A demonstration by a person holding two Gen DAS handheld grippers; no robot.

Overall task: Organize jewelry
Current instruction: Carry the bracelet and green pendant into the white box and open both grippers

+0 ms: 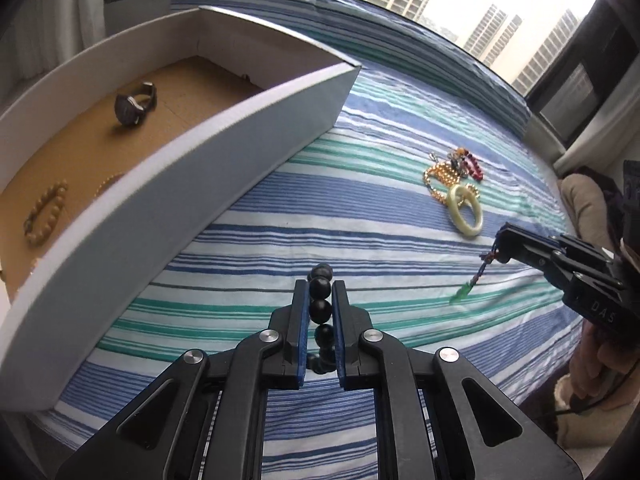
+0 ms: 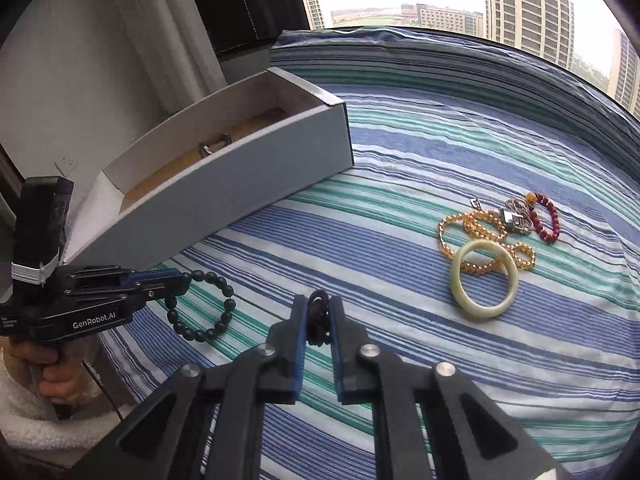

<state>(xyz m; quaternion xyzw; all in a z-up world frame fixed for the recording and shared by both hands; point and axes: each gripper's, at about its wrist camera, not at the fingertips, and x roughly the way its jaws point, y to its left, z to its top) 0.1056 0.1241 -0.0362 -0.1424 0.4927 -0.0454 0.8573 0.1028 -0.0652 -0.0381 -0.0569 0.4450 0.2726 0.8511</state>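
Note:
My left gripper (image 1: 320,288) is shut on a black bead bracelet (image 1: 321,308), held just above the striped bed; the right wrist view shows its loop hanging (image 2: 208,304) from that gripper (image 2: 185,278). My right gripper (image 2: 318,304) is shut on a dark braided cord (image 2: 318,318); in the left wrist view the cord dangles with a green pendant (image 1: 464,292) from that gripper (image 1: 500,248). A white box (image 1: 224,160) with a brown floor holds a watch (image 1: 134,106) and a tan bead bracelet (image 1: 46,214). A pale jade bangle (image 2: 484,278), gold bead chains (image 2: 472,232) and a red bead bracelet (image 2: 546,218) lie together on the bed.
The bed (image 2: 400,140) has a blue, green and white striped sheet. A window with tower blocks runs behind it. Curtains and a wall stand at the left beyond the box. Silver trinkets (image 2: 516,216) lie in the jewelry pile.

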